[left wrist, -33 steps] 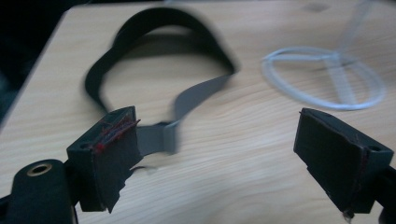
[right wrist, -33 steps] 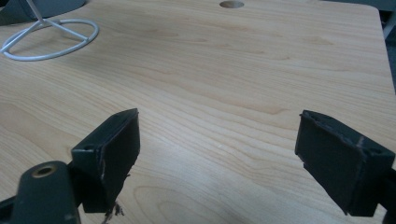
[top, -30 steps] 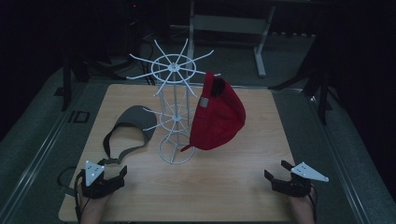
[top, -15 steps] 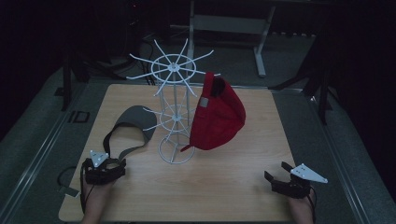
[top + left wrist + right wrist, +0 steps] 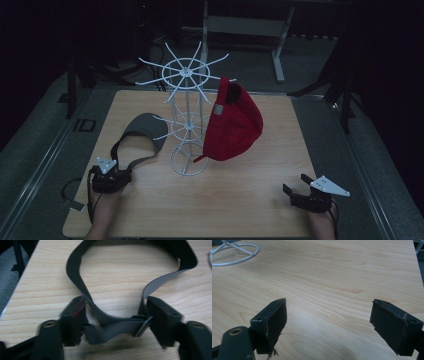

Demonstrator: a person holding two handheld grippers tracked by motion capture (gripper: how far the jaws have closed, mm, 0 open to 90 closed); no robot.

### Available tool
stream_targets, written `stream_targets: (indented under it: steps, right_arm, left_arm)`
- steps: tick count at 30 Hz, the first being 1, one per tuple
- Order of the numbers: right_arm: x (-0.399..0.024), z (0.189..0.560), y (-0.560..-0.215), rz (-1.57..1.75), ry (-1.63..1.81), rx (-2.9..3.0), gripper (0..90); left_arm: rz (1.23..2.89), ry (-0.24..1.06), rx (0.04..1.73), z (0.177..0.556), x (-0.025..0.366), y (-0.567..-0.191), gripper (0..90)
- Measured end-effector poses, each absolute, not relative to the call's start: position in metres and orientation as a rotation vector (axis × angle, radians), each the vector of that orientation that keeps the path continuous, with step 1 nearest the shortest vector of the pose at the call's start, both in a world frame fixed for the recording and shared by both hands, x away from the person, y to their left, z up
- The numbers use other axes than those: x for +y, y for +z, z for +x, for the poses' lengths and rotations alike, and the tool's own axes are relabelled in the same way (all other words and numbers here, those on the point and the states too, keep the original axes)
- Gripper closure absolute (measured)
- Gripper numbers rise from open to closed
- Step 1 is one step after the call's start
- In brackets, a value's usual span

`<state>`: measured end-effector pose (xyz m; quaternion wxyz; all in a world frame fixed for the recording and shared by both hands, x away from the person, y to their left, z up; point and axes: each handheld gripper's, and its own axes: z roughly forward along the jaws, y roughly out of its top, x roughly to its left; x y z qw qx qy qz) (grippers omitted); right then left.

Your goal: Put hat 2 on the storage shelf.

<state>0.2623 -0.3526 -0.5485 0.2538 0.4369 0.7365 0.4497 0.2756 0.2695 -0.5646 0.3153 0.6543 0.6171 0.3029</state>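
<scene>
The left claw [image 5: 113,322] is seen with its jaws apart, the rear strap [image 5: 112,327] of a grey fabric visor [image 5: 142,132] lying slack between them, not yet pinched; the visor rests flat on the pale wooden surface [image 5: 240,200] just left of the white wire hat stand [image 5: 185,125]; it is judged light, limp in the strap and stiffer at the brim, so the strap is best taken near its buckle; a red fabric cap [image 5: 232,122] hangs on the stand's right side; the right claw [image 5: 332,325] is held wide apart over bare wood, well right of the stand.
</scene>
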Motion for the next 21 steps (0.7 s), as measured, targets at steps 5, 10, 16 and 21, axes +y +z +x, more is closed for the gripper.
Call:
stream_targets:
  steps: [5, 10, 16, 21]
  right_arm:
    - [-0.3522, 0.2621, -0.5477, 1.182, 1.224, 2.001, 14.0]
    - [-0.3529, 0.2622, -0.5474, 1.184, 1.228, 1.999, 14.1]
    - [-0.3528, 0.2622, -0.5467, 1.186, 1.229, 2.001, 14.1]
    - [-0.3530, 0.2621, -0.5457, 1.183, 1.231, 1.998, 14.0]
  left_arm:
    - [1.728, 0.790, 1.652, 0.2770, 0.2684, -0.5655, 60.4]
    - [1.754, 0.782, 1.671, 0.2789, 0.2663, -0.5664, 71.2]
    - [1.787, 0.756, 1.643, 0.2783, 0.2664, -0.5661, 82.9]
    - [1.797, 0.779, 1.596, 0.2726, 0.2691, -0.5662, 83.9]
